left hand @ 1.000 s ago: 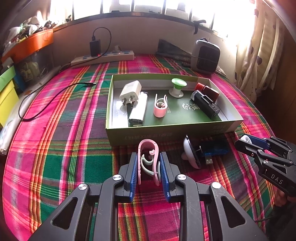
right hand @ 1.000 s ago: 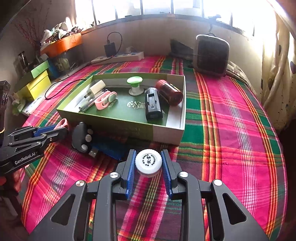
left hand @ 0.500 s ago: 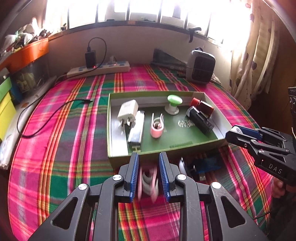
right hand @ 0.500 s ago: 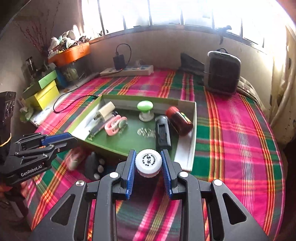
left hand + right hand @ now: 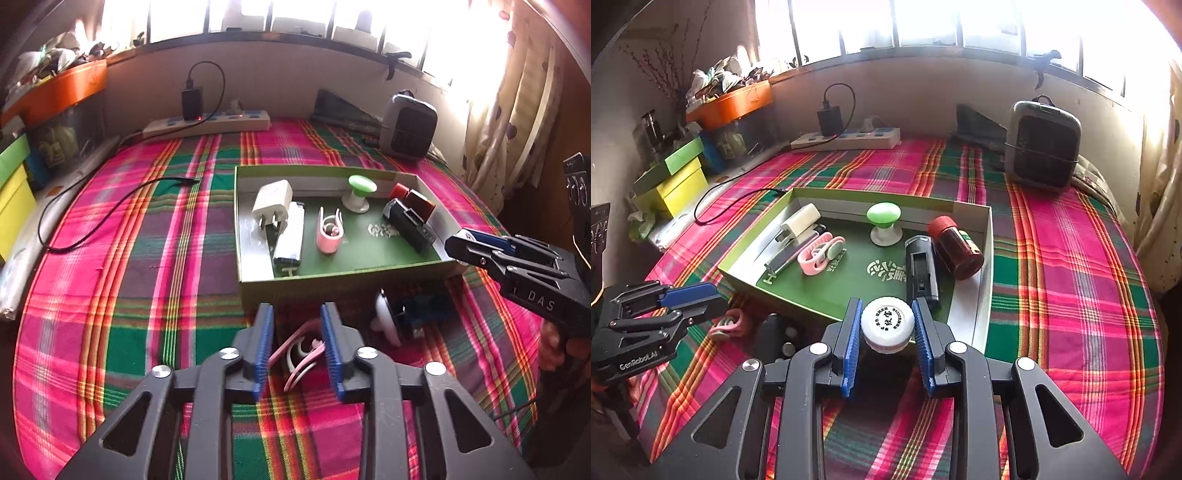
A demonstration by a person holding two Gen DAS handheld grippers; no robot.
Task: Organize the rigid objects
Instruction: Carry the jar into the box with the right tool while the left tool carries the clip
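My right gripper [image 5: 886, 302] is shut on a small white-capped bottle [image 5: 886, 325], held above the front wall of the green box [image 5: 775, 291]. The box holds a white plug [image 5: 271, 201], a pink clip [image 5: 328, 236], a green-topped knob [image 5: 360, 188], a black device [image 5: 921, 266] and a red jar [image 5: 956, 247]. My left gripper [image 5: 297, 310] hangs open above the cloth in front of the box. A second pink clip [image 5: 301, 350] lies tilted on the cloth beneath its fingers, also seen as the pink clip [image 5: 729, 325] beside the left gripper [image 5: 713, 299].
A round white-and-black gadget [image 5: 386, 319] with a blue USB part [image 5: 424, 310] lies on the plaid cloth just in front of the box. A power strip [image 5: 207, 123], a loose black cable [image 5: 110, 206] and a grey heater [image 5: 1041, 144] stand further back. Coloured boxes [image 5: 676, 177] line the left edge.
The pink clip that stood upright between my left fingers has dropped onto the cloth as that gripper rose. My right gripper lifted the bottle and carried it forward over the box's front wall.
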